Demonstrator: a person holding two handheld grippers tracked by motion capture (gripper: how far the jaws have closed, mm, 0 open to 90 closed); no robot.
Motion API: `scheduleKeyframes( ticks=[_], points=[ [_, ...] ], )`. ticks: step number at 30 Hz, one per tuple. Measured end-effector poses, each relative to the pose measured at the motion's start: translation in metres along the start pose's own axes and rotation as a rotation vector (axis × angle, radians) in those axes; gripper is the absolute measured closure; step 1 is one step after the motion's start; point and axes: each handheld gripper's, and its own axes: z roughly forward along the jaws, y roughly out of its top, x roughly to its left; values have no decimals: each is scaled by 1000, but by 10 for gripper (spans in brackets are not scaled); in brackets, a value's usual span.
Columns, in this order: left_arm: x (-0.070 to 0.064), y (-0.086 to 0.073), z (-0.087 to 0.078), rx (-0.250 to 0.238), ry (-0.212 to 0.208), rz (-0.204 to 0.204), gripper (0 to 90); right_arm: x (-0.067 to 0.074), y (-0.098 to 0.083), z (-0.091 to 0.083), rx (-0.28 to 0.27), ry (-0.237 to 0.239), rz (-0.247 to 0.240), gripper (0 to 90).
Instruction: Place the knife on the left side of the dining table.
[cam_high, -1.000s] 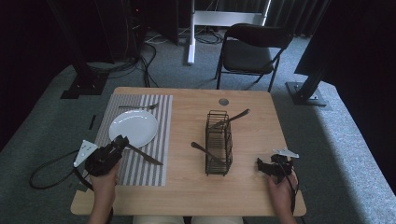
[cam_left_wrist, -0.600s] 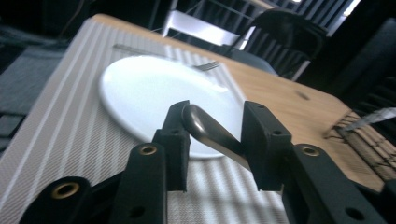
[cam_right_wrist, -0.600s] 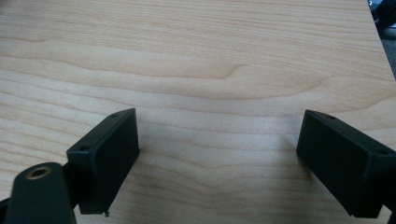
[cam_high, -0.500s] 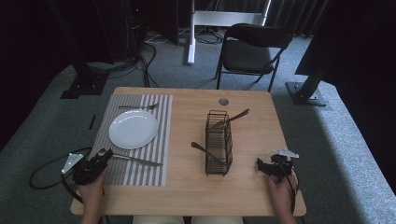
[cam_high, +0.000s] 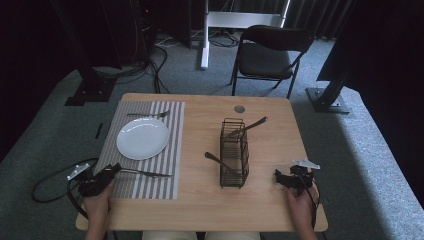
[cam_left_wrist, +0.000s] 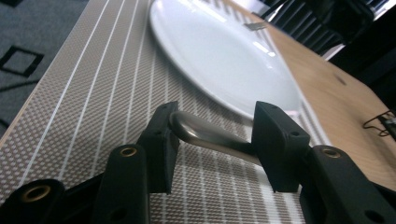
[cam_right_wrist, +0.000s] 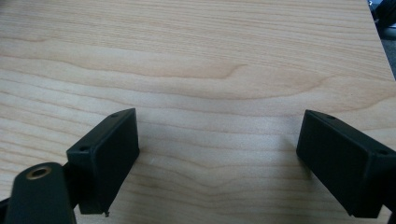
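Near the table's front-left corner, left tool (cam_high: 112, 171) sits low over the striped placemat (cam_high: 165, 150), held by the person's left hand (cam_high: 97, 202). Its jaws stand part-open around the rounded handle end of a metal utensil (cam_high: 145, 173); in the left gripper view the utensil (cam_left_wrist: 210, 136) crosses the gap between the pads, close against one, contact with the other not clear. Whether it is truly clamped cannot be told.

Utensil lies flat on the placemat, long axis roughly parallel to the table's front edge, handle end toward the left edge, working end pointing toward the table's middle. Type of utensil too dim to tell.

White plate (cam_high: 143, 138) rests on the placemat just behind the utensil, apart from it. Fork (cam_high: 147, 114) lies behind the plate, near the mat's far edge, also running left-right.

Wire caddy (cam_high: 234, 152) stands upright around mid-table; two utensils lean out of it, one toward the far right, one toward the left.

Right tool (cam_high: 281, 178) rests near the front-right corner in the right hand (cam_high: 300, 202), jaws spread wide, bare wooden table (cam_right_wrist: 196, 60) between them, holding nothing.
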Motion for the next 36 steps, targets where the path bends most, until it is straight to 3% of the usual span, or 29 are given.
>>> scheduleKeyframes(
  ticks=[5,10,12,22,26,28,30,32,33,35,36],
  points=[
    [-3,2,1,1,47,47,479,0,0,0,0,0,0,120],
    [0,3,5,43,77,9,459,0,0,0,0,0,0,121],
    [4,4,8,79,120,-30,446,0,0,0,0,0,0,121],
    [-2,4,9,107,166,9,380,0,0,0,0,0,0,121],
    [-7,4,12,134,152,73,241,0,0,0,0,0,-1,121],
    [-11,4,14,155,183,121,158,0,0,0,0,0,-1,122],
    [-13,4,15,163,173,144,104,0,0,0,0,0,0,121],
    [-15,3,17,166,197,153,105,0,0,0,0,0,-1,122],
    [-16,3,18,165,212,170,105,0,0,0,0,0,-1,121],
    [-19,2,19,158,280,219,105,0,0,0,0,0,-1,122],
    [-20,1,19,156,283,240,105,0,0,0,0,0,-1,122]
  ],
)
